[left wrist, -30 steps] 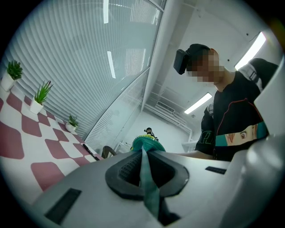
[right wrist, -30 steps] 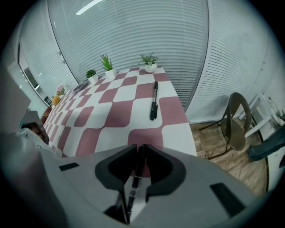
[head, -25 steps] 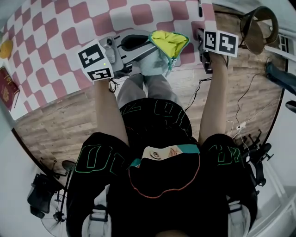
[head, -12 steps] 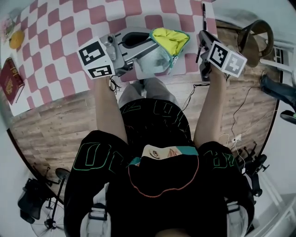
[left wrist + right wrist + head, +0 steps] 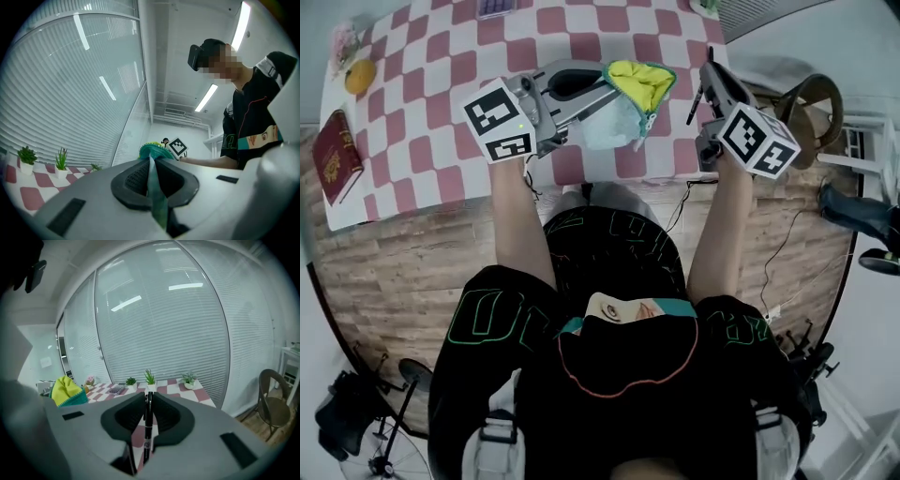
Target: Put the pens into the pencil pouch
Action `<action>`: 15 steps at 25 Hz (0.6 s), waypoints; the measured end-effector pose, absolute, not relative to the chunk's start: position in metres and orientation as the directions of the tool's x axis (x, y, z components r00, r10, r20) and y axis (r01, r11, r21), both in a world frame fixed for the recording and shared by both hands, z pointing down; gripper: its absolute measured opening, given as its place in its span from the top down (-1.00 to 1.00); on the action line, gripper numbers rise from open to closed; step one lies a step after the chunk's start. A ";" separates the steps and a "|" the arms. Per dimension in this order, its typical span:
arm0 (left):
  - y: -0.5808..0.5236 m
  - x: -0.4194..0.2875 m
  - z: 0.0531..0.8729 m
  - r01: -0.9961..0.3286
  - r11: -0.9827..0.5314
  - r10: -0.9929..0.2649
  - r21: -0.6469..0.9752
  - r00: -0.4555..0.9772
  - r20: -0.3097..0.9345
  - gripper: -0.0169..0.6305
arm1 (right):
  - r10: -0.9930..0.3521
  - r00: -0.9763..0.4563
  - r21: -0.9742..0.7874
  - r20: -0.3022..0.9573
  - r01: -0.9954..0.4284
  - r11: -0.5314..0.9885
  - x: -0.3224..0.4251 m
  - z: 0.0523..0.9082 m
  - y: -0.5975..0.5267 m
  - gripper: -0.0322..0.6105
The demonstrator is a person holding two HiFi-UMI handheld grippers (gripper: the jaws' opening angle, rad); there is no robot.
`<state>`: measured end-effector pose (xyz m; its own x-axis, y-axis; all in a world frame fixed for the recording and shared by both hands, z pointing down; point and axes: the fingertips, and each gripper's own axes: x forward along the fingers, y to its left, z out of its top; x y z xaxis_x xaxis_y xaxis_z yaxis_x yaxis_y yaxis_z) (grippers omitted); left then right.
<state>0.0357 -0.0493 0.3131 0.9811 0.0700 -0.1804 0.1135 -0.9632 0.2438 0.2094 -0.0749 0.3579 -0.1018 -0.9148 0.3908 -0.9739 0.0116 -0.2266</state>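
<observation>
Above the checked table (image 5: 422,112), a pouch (image 5: 623,108) and a pen (image 5: 147,437) are held up.
The left gripper (image 5: 151,177) is clenched on the pouch's teal edge, with the yellow lining showing at the mouth. The right gripper (image 5: 148,413) grasps the black pen, near the pouch.

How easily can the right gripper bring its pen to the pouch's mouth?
Probably yes: the left gripper holds the pouch, mouth open, and nothing shows between it and the right gripper with the pen.

Showing two grippers: left gripper (image 5: 151,171), right gripper (image 5: 146,405); one pouch (image 5: 639,86), one pen (image 5: 146,437), three plants (image 5: 131,381) (image 5: 150,379) (image 5: 189,378), one book (image 5: 336,155), one orange (image 5: 358,75), one chair (image 5: 272,404).
</observation>
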 end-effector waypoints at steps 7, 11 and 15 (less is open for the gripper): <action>-0.056 0.030 0.296 0.053 -0.983 0.027 0.175 0.989 -0.148 0.91 | -0.968 -0.132 -0.235 0.215 -0.969 0.080 0.194 0.298 -0.081 0.71; -0.058 0.029 0.294 0.026 -0.986 0.004 0.166 0.991 -0.132 0.91 | -0.981 -0.156 -0.241 0.118 -0.963 0.124 0.182 0.268 -0.083 0.71; -0.060 0.030 0.294 0.011 -0.988 -0.008 0.156 0.993 -0.118 0.91 | -0.981 -0.191 -0.240 0.040 -0.955 0.176 0.169 0.242 -0.088 0.71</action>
